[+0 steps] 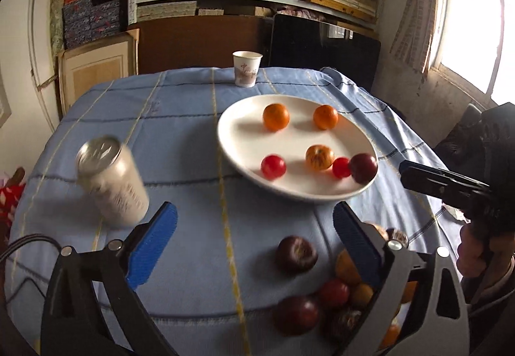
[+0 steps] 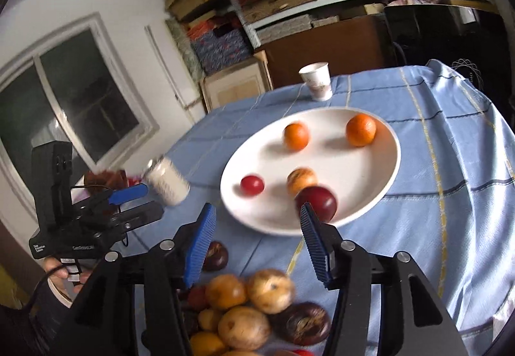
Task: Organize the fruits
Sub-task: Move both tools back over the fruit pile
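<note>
A white plate (image 1: 235,143) on the blue cloth holds two oranges (image 1: 276,116), a striped orange fruit (image 1: 319,157), two small red fruits (image 1: 273,166) and a dark red plum (image 1: 363,168) near its rim. A lone dark plum (image 1: 296,254) lies in front of the plate. A pile of mixed fruit (image 2: 244,307) sits at the near edge. My left gripper (image 1: 254,240) hovers open over bare cloth, with the lone plum just inside its right finger. My right gripper (image 2: 257,243) is open with nothing between its pads. Its right fingertip is close to the dark red plum (image 2: 317,203) on the plate (image 2: 370,182).
A white can (image 1: 112,182) stands left of the plate, blurred, close to my left gripper's left finger. A paper cup (image 1: 247,68) is at the table's far edge. The right gripper (image 1: 418,176) and a hand reach in from the right. Shelves and boxes stand behind the table.
</note>
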{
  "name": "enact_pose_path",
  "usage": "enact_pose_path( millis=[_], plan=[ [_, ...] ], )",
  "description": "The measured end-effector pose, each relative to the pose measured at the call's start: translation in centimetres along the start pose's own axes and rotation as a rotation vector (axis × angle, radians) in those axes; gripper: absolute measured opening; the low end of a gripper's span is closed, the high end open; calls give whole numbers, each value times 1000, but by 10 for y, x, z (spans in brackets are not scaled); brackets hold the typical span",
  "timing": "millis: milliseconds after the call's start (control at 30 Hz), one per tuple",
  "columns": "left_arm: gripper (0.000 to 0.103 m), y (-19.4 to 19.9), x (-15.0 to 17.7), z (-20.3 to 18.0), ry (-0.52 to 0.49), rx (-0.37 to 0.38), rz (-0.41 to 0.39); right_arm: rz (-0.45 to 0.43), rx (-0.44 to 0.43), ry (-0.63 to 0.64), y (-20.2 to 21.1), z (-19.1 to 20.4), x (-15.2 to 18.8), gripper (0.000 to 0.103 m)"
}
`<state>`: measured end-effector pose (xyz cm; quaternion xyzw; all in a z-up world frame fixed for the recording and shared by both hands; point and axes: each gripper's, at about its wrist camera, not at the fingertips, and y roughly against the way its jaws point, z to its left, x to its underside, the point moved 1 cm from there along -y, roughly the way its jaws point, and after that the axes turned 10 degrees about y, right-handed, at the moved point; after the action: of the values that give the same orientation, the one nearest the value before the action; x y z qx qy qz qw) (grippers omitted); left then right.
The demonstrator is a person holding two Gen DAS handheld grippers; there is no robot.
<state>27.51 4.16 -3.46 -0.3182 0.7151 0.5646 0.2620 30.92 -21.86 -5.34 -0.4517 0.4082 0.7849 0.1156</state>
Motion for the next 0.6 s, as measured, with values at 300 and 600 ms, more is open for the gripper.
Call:
enact_pose_path(
  millis=[300,600],
  plan=[
    [97,13,23,23,118,16,46,50,6,14,20,22,41,55],
    [98,14,28,27,156,14,63,-3,30,-13,49,34,76,55]
  ],
)
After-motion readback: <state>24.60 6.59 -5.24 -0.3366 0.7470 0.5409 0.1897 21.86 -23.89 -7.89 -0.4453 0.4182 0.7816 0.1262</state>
